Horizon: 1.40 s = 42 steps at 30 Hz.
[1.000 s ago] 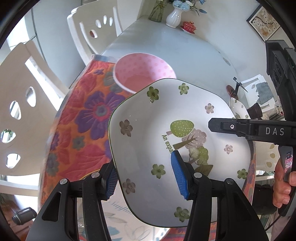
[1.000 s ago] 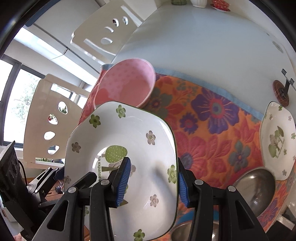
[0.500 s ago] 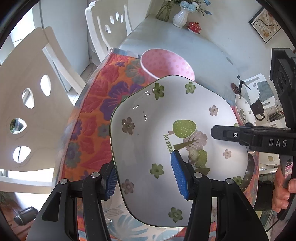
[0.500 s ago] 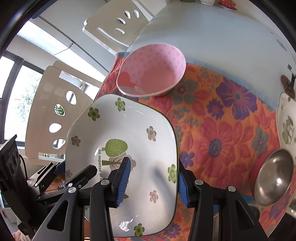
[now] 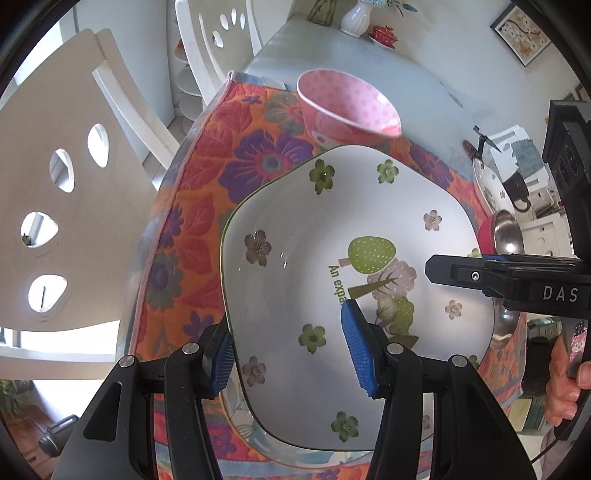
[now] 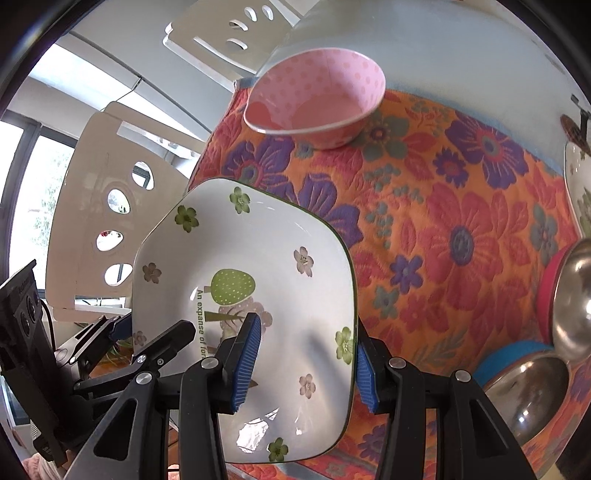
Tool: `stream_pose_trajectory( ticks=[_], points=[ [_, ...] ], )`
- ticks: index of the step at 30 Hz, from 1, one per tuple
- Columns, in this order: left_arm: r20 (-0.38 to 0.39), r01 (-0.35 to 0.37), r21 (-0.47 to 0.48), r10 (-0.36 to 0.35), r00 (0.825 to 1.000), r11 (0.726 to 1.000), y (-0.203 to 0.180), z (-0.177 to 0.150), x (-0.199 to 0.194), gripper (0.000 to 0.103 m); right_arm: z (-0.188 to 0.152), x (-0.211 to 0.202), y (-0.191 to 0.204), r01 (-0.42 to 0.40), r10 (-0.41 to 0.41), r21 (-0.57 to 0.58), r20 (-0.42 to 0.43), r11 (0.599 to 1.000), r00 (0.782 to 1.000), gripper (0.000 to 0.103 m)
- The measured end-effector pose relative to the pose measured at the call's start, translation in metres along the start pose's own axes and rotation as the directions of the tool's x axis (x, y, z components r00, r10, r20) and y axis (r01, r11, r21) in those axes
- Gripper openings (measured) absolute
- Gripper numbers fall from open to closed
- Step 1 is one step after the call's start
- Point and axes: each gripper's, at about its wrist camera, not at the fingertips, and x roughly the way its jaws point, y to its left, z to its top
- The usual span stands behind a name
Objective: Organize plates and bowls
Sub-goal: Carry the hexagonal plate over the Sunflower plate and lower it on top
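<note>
- White cut-out chairs (image 5: 74, 192) stand along the left edge of the counter (image 5: 369, 62), whose near end is covered by an orange flowered cloth (image 5: 207, 206); a white vase (image 5: 356, 18) and a small red dish sit at the far end.
- In the left wrist view, the left claw (image 5: 291, 347) grips the near-left rim of the white square flowered plate (image 5: 314, 266): one blue pad sits outside the rim, the other lies on the plate's inner face, so it is closed on the plate.
- The plate is held between both claws, above the cloth, tilted with its hollow toward the cameras.
- Beyond the plate, near the cloth's far edge, stands the pink dotted bowl (image 5: 347, 107), upright and apart from the plate.
- From the right edge of that view the black finger of the right claw reaches onto the plate's right side, with the person's hand (image 5: 565, 384) below it on the handle.
- In the right wrist view, the right claw (image 6: 306, 362) pinches the plate's (image 6: 258, 258) right rim, one pad inside and one outside, closed on it too.
- The pink bowl (image 6: 317, 96) sits on the cloth (image 6: 461, 229) further back.
- At the far right lie steel bowls (image 6: 532, 391), one tilted above another, and the edge of a second flowered plate (image 6: 580, 192).
</note>
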Motion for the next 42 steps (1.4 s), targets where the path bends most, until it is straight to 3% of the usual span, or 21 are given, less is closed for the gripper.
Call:
stream_pose_trajectory(
  ticks=[22,42],
  points=[
    [-0.082,-0.011,0.076,0.017,0.996,0.997,0.007,-0.045,0.016,0.050,-0.056,0.040,-0.004,-0.009,0.015,0.121,-0.050,0.993,0.999,0.046],
    [-0.096,-0.011,0.068,0.018,0.995,0.998,0.006,-0.054,0.030,0.050,-0.072,0.054,-0.021,-0.047,0.056,0.215,-0.036,0.976,0.998,0.046]
  ],
)
